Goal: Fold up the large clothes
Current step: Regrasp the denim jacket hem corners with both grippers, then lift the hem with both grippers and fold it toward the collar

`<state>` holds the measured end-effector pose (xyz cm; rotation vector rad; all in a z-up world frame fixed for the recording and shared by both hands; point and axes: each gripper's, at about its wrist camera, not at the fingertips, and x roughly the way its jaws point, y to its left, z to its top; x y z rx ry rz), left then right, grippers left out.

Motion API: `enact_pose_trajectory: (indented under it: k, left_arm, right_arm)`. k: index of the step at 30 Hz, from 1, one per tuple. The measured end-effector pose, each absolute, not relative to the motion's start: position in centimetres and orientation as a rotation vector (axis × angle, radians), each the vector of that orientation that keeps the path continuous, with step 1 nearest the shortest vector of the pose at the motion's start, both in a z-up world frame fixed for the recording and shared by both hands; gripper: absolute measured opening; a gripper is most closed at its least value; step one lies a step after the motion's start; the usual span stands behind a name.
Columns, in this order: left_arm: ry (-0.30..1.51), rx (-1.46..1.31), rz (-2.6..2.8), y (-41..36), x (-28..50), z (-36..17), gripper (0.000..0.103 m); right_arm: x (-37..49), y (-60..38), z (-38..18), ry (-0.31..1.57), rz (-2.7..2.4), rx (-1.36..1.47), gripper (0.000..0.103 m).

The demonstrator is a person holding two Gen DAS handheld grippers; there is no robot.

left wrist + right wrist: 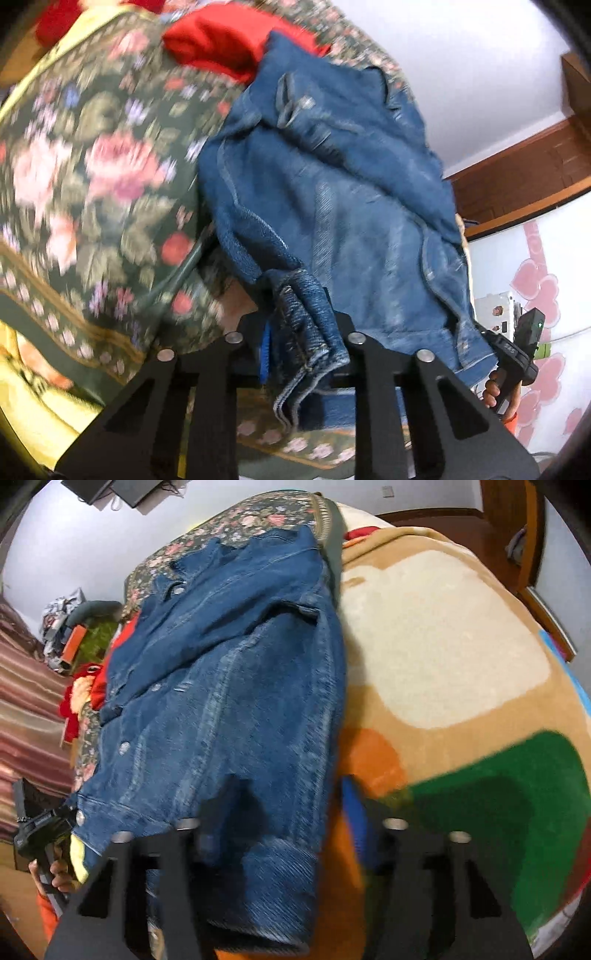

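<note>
A blue denim jacket [332,192] lies spread over the bed, collar end far from me. In the left wrist view my left gripper [299,326] is shut on a bunched, folded edge of the jacket's hem, which hangs down between the fingers. In the right wrist view the jacket [229,672] runs lengthwise and a rolled corner of it sits between the fingers of my right gripper [290,805]; the picture is blurred, but the denim fills the gap. Each gripper shows in the other's view at the opposite hem corner: the right gripper [517,350] and the left gripper [40,827].
Under the jacket lies a dark floral bedspread [92,166], with a red garment [221,40] beyond it. A tan blanket [443,646] with cream, orange and green patches covers the bed's right side. A person's hand [493,391] holds the right gripper. Striped fabric [29,709] lies left.
</note>
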<state>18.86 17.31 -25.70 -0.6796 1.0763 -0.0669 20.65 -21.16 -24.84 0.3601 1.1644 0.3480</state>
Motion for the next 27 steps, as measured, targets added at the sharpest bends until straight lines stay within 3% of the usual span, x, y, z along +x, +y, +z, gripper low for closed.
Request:
enact_pose_trajectory:
  k: [3,15,22,27]
  left_arm:
    - [1.015,-0.642,-0.085,17.0,20.0,-23.4,0.015]
    - [0.761,-0.672,-0.105,19.6,26.1,-15.0,0.013]
    - [0.691,-0.762,-0.082,22.7,31.3,-14.2,0.013]
    - [0.738,-0.7,0.003,23.5,37.1,-16.0,0.013]
  right_arm:
    - [21.2,-20.5,-23.5,1.128,0.361,0.339,0.017]
    - [27.0,-18.7,-14.9,0.875,0.407,0.302,0.015]
    - [33.8,-19.2,-13.7,0.843,0.357,0.322,0.015]
    - [38.7,-18.4,-14.6,0.862,0.335,0.306,0.013]
